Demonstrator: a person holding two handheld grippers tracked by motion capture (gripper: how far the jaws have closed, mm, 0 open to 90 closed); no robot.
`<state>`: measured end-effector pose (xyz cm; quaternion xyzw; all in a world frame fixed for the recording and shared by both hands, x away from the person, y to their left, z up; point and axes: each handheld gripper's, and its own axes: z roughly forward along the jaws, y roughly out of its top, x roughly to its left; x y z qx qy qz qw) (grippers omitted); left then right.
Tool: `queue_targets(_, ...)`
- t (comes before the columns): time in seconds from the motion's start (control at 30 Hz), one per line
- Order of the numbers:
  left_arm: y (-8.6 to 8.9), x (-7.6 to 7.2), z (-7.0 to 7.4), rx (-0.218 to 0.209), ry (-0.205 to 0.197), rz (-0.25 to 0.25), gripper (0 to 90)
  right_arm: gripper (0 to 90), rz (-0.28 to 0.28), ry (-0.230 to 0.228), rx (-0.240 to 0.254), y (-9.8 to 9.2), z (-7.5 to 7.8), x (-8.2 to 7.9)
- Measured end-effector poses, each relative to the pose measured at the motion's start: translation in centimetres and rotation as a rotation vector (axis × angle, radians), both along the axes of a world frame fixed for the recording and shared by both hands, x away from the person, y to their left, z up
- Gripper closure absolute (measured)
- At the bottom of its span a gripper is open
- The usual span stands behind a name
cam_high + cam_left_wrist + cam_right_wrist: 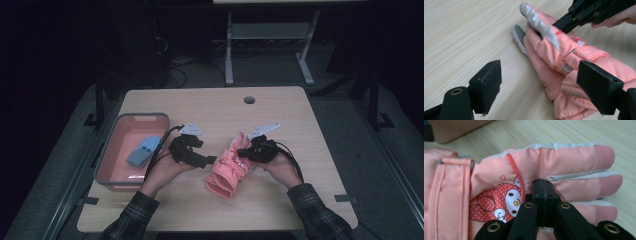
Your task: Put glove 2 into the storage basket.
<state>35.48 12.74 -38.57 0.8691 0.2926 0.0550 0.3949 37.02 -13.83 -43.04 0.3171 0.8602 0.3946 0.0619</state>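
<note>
the pink glove (227, 172) lies flat on the wooden table (280, 115), cuff toward the person, between the two grippers. the right gripper (246, 151) presses its clenched jaws together against the glove's back, just beside a cartoon patch (499, 206), with no fabric visibly pinched between them. the left gripper (210, 161) stands released, its jaws spread wide; one pad (489, 85) sits over bare table, the other at the glove's cuff, not squeezing it. off beyond the left gripper, a pink bin (112, 160) holds a blue glove (144, 151).
</note>
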Motion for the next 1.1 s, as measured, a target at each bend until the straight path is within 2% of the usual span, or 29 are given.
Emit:
queue_targets(0.1, -1.2, 0.3, 0.2, 0.007, 0.000, -0.034, 18.0, 90.0, -0.002, 0.008, -0.020, 0.3, -0.5, -0.1)
queue_targets(0.13, -1.2, 0.3, 0.2, 0.007, 0.000, -0.034, 17.8, 90.0, -0.002, 0.008, -0.020, 0.3, -0.5, -0.1)
queue_targets(0.27, -3.0, 1.1, 0.1, 0.016, 0.008, -0.058, 17.1, 90.0, -0.003, 0.008, -0.032, 0.5, -0.7, -0.1)
queue_targets(0.3, -3.3, 1.3, 0.0, 0.007, 0.013, -0.052, 16.7, 90.0, -0.002, 0.005, -0.031, 0.6, -0.8, -0.1)
queue_targets(0.37, -3.6, 1.4, 0.0, 0.013, 0.019, -0.061, 16.4, 90.0, 0.001, 0.005, -0.033, 0.6, -0.9, -0.1)
queue_targets(0.43, -4.2, 1.7, -0.3, 0.014, 0.025, -0.061, 16.1, 90.0, 0.002, 0.004, -0.033, 0.6, -0.9, -0.1)
queue_targets(0.5, -5.0, 2.3, -1.1, 0.012, 0.052, -0.055, 15.6, 90.0, 0.003, 0.005, -0.033, 0.6, -0.9, -0.1)
queue_targets(0.57, -5.2, 2.5, -1.4, 0.019, 0.055, -0.059, 14.8, 90.0, 0.008, 0.001, -0.039, 0.6, -0.9, -0.1)
queue_targets(0.6, -5.6, 2.8, -2.2, 0.016, 0.076, -0.053, 14.5, 90.0, 0.007, 0.000, -0.037, 0.6, -0.9, -0.1)
queue_targets(0.77, -6.1, 3.3, -3.4, 0.026, 0.105, -0.057, 13.7, 90.0, 0.011, 0.000, -0.041, 0.5, -1.0, -0.1)
queue_targets(0.8, -6.2, 3.3, -3.8, 0.017, 0.122, -0.050, 13.7, 90.0, 0.011, -0.001, -0.038, 0.6, -1.0, -0.1)
queue_targets(0.87, -6.1, 3.6, -4.5, 0.028, 0.149, -0.060, 13.5, 90.0, 0.009, 0.001, -0.043, 0.6, -1.0, -0.2)
queue_targets(0.97, -6.2, 3.8, -5.8, -0.015, 0.221, -0.052, 13.1, 90.0, 0.015, 0.002, -0.057, 0.6, -1.0, -0.3)
queue_targets(1.1, -6.4, 3.9, -6.2, -0.008, 0.250, -0.051, 12.6, 90.0, 0.015, 0.000, -0.061, 0.6, -1.1, -0.3)
